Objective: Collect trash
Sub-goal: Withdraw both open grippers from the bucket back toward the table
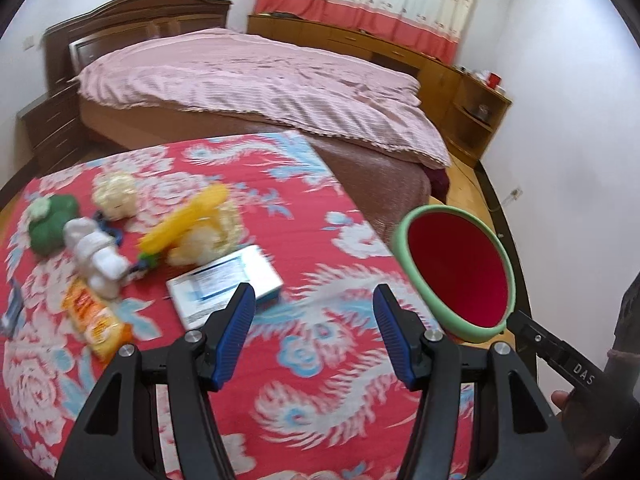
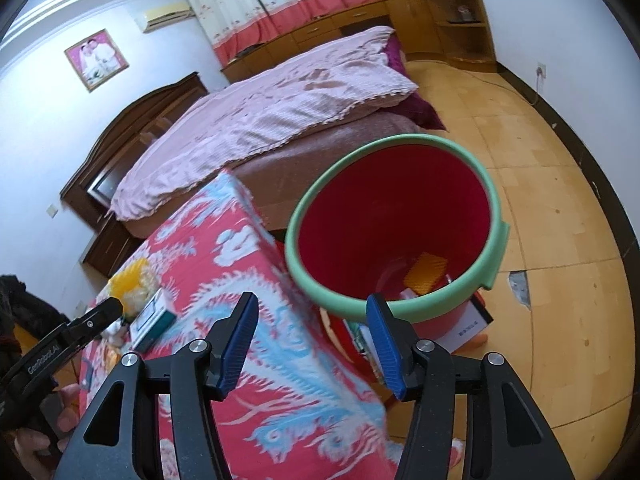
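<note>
A red bin with a green rim [image 1: 400, 236] stands beside the table's right edge. In the right wrist view a yellow-orange packet [image 2: 426, 274] lies at the bottom of the bin [image 2: 304, 216]. On the red flowered cloth [image 1: 304, 380] lie a white and blue box [image 1: 228, 280], a yellow wrapper [image 1: 184, 220], crumpled white paper [image 1: 114, 194], a green lump [image 1: 52, 220], a white wad [image 1: 96, 256] and an orange snack packet [image 1: 94, 318]. My left gripper [image 1: 314, 294] hangs open over the cloth just right of the box, holding nothing. My right gripper [image 2: 312, 302] is open and empty at the bin's near rim.
A bed with a pink cover [image 1: 256, 80] stands behind the table, with wooden cabinets [image 1: 472, 100] along the far wall. A flat white box [image 2: 468, 328] lies on the wooden floor [image 2: 560, 200] under the bin. A small dark item [image 1: 12, 308] sits at the cloth's left edge.
</note>
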`<state>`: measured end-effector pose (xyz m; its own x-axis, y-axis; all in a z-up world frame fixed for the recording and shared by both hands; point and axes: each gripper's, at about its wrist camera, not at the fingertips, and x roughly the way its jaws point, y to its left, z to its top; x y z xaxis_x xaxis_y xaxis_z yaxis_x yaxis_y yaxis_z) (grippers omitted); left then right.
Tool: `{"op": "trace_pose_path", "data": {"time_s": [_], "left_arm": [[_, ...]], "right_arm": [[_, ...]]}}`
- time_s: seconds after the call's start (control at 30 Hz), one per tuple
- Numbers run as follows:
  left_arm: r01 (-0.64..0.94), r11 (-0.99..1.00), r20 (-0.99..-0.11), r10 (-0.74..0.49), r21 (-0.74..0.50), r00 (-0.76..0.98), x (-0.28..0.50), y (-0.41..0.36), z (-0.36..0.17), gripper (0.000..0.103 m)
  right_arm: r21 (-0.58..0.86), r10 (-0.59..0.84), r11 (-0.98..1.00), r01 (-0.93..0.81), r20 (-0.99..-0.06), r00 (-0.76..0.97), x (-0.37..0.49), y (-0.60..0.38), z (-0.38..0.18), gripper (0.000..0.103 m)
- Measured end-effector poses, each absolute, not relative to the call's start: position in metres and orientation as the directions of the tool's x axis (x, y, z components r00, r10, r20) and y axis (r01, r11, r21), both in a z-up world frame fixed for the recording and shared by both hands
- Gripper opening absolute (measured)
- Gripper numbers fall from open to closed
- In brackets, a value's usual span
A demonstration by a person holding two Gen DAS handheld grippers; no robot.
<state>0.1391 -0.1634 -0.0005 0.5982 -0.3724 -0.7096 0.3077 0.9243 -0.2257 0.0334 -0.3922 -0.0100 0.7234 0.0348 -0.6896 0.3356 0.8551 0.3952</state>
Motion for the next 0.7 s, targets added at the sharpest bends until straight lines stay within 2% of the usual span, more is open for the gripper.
{"op": "trace_pose_path", "data": {"time_s": [0.7], "left_arm": [[-0.091,0.97,-0.782,-0.125,-0.226,0.611,0.162,-0.034,-0.043,0.061]], "right_arm": [[0.365,0.107,0.899,0.243,-0.721,0.685,0.058,-0.338,-0.019,0.061]]}}
